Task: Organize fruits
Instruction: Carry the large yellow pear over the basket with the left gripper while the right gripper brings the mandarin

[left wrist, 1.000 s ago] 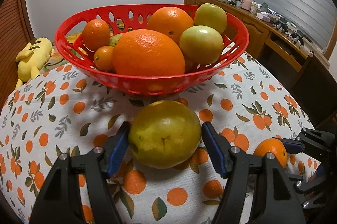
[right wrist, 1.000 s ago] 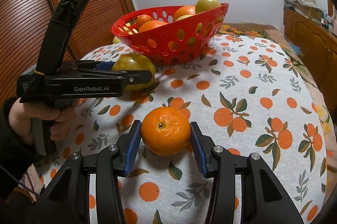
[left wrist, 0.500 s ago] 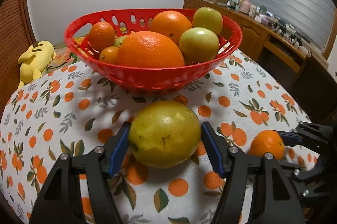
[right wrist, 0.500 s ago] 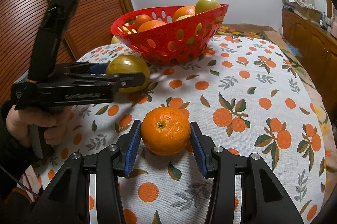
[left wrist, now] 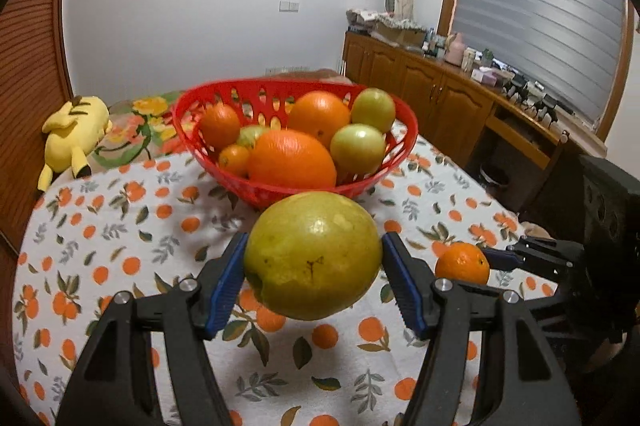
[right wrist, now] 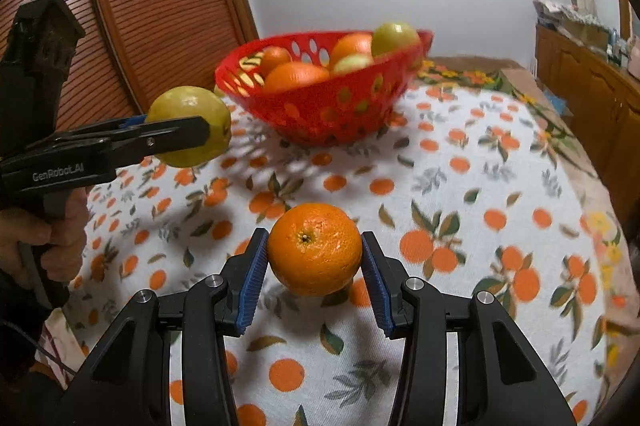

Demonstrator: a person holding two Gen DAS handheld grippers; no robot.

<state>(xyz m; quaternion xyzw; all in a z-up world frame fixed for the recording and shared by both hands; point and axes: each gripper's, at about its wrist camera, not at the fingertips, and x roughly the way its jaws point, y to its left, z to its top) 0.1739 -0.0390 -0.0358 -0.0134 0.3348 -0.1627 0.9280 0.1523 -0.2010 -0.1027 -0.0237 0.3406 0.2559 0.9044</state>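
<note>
My left gripper (left wrist: pixel 316 240) is shut on a big yellow-green citrus fruit (left wrist: pixel 312 266), its blue pads pressing both sides. In the right wrist view that fruit (right wrist: pixel 188 106) hangs clear above the cloth, left of the red basket (right wrist: pixel 312 106). The basket (left wrist: pixel 256 90) stands just beyond it and holds several oranges and green fruits. My right gripper (right wrist: pixel 314 236) is shut on a small orange (right wrist: pixel 315 250) low at the tablecloth. I cannot tell whether the orange touches the cloth. The left wrist view shows this orange (left wrist: pixel 462 263) at the right.
A round table carries a white cloth printed with oranges (left wrist: pixel 120 226). A yellow plush toy (left wrist: pixel 74 130) lies beyond its far left edge. A wooden sideboard (left wrist: pixel 440 98) runs along the right wall, and a slatted wooden door (right wrist: pixel 160 6) is at the left. A hand (right wrist: pixel 60 238) grips the left tool.
The left gripper has risen with the yellow-green fruit, lifting it off the cloth and pulling back a little from the basket. The right gripper and its orange have stayed put.
</note>
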